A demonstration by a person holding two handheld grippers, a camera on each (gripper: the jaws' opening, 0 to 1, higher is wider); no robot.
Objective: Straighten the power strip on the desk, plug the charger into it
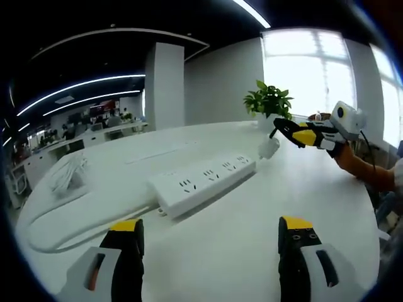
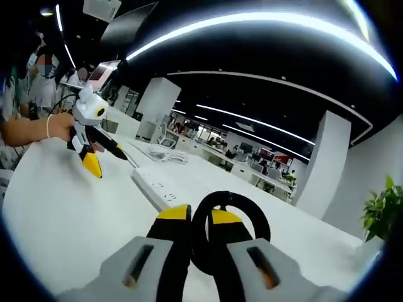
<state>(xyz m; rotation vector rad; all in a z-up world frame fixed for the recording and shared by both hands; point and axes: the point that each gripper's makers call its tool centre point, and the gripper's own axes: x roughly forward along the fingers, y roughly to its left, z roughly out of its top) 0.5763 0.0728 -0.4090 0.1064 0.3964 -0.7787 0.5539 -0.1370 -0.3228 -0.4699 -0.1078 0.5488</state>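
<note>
On the white desk [image 1: 264, 207] ahead of my spread-open left tongs [image 1: 211, 236] lies the power strip [image 1: 201, 179], bare tabletop all round. My right tongs [image 2: 200, 217], held above, clamp the charger [image 1: 269, 148] by its black cable [image 2: 230, 204].

The white power strip [image 1: 203, 180] lies flat near the middle of the left gripper view, running diagonally from lower left to upper right, sockets facing up. Its thick white cord [image 1: 75, 217] loops away to the left. The small white charger [image 1: 269, 148] hangs in the air just beyond the strip's far end, upper right of centre.

In the right gripper view a black cable [image 2: 230, 226] loops at bottom centre.
</note>
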